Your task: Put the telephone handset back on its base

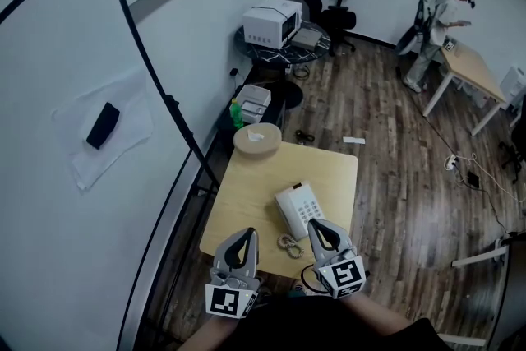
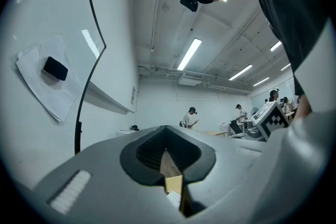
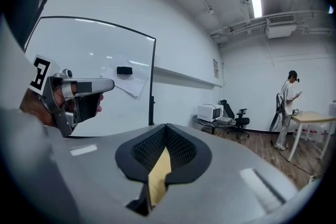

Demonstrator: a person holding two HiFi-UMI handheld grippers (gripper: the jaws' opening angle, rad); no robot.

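Both of my tools are shut and empty. The left hand-held gripper (image 1: 245, 235) shows only a thin slit between its pads in its own view, and the right hand-held gripper (image 1: 320, 228) looks the same, with nothing caught in either. They hang over the near edge of the counter (image 1: 246, 193), low in the middle of the head view. The white phone (image 1: 300, 208) lies just above the right one in the picture, and its coiled cord (image 1: 288, 244) sits between the two tools. The handset (image 1: 287, 215) looks to be the long white bar along the phone's left side. I cannot tell from here whether it is seated or only lying alongside. I judge it to be light, rigid moulded plastic with a smooth, somewhat slick shell. It should not crush, but it could twist in a pinch near one end. I would open wide and take it across the narrow middle of the bar. I would also expect the springy cord to tug on it when it is lifted.
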